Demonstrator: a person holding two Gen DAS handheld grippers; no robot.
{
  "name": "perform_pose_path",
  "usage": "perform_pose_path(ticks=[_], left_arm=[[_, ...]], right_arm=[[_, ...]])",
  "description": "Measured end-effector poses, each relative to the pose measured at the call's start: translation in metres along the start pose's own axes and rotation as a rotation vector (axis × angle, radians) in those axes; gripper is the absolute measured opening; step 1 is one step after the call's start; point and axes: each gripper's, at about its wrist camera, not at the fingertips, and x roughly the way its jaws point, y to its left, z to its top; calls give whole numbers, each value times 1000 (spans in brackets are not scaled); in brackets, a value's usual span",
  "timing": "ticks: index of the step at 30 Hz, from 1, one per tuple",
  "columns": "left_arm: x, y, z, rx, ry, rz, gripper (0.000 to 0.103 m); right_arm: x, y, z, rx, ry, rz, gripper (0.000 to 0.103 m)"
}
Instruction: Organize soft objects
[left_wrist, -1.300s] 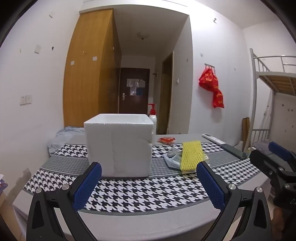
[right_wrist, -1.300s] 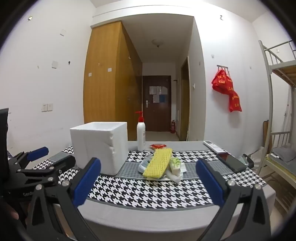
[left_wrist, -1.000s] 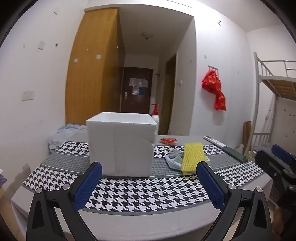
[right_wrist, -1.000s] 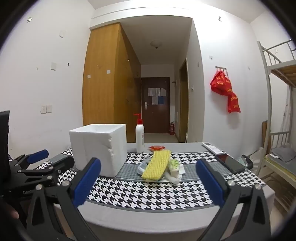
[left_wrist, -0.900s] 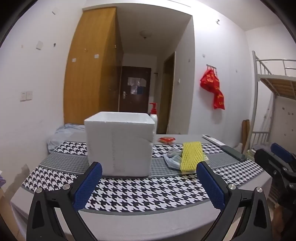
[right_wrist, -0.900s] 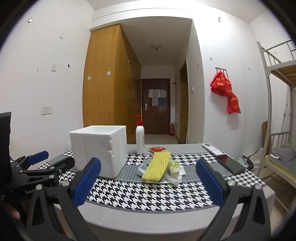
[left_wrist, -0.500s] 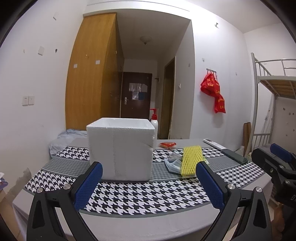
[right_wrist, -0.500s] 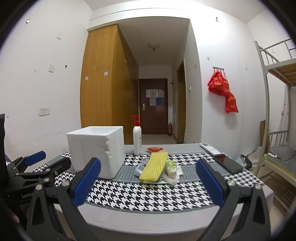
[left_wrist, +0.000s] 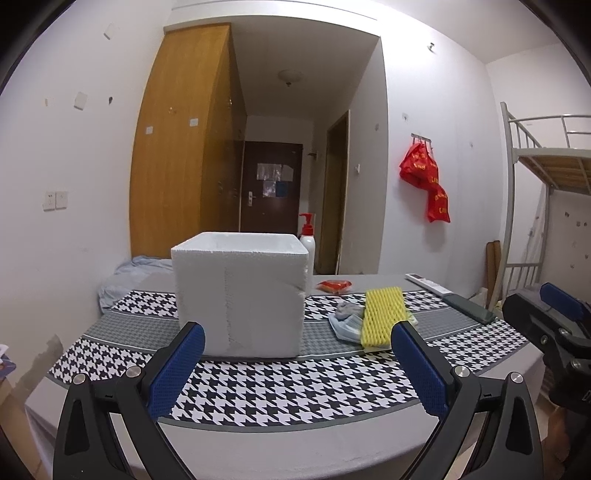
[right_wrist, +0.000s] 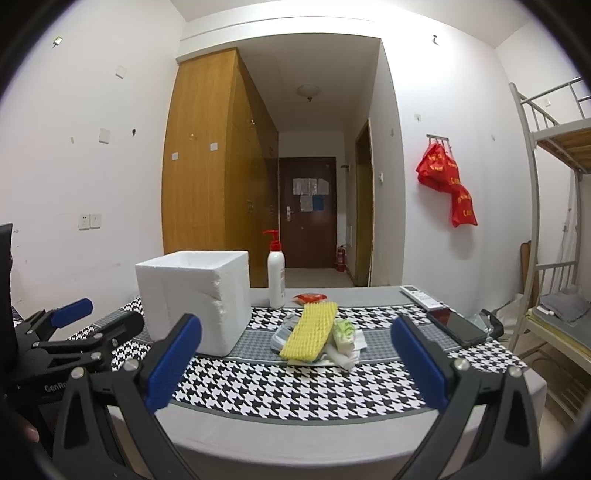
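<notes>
Tools hang over the near edge of the bench (left_wrist: 258, 443), both with jaws spread wide and nothing between the blue pads. The left tool (left_wrist: 295, 369) faces a white foam box (left_wrist: 240, 295) standing open-topped on the houndstooth cloth (left_wrist: 295, 387). The right tool (right_wrist: 295, 362) faces a small pile just right of the box: a yellow foam net (right_wrist: 310, 330) lies on top, tilted, over a grey cloth (left_wrist: 345, 312) and a white-green packet (right_wrist: 343, 332). Behind the pile stand a pump bottle (right_wrist: 276, 273) and a red packet (right_wrist: 310, 297); a remote (right_wrist: 419, 295) and a phone (right_wrist: 456, 326) lie well to the right.
</notes>
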Motion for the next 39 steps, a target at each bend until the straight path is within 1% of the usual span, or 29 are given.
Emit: perform_pose_path(ticks=[5, 12, 17, 26, 32, 39], left_arm=[[0, 1, 0, 11, 0, -16, 101], [-1, 5, 1, -4, -12, 12, 101], [0, 7, 2, -16, -13, 20, 101], [-3, 5, 4, -8, -25, 26, 101], [-1, 6, 4, -6, -17, 37, 101], [6, 7, 5, -8, 0, 51, 101]], right_arm=[[0, 0, 0, 0, -2, -1, 103], [0, -1, 0, 2, 0, -3, 103], [-1, -1, -1, 2, -2, -4, 103], [1, -1, 0, 4, 4, 7, 103], [2, -3, -1, 19, 14, 8, 103], [0, 1, -1, -10, -5, 3, 103]])
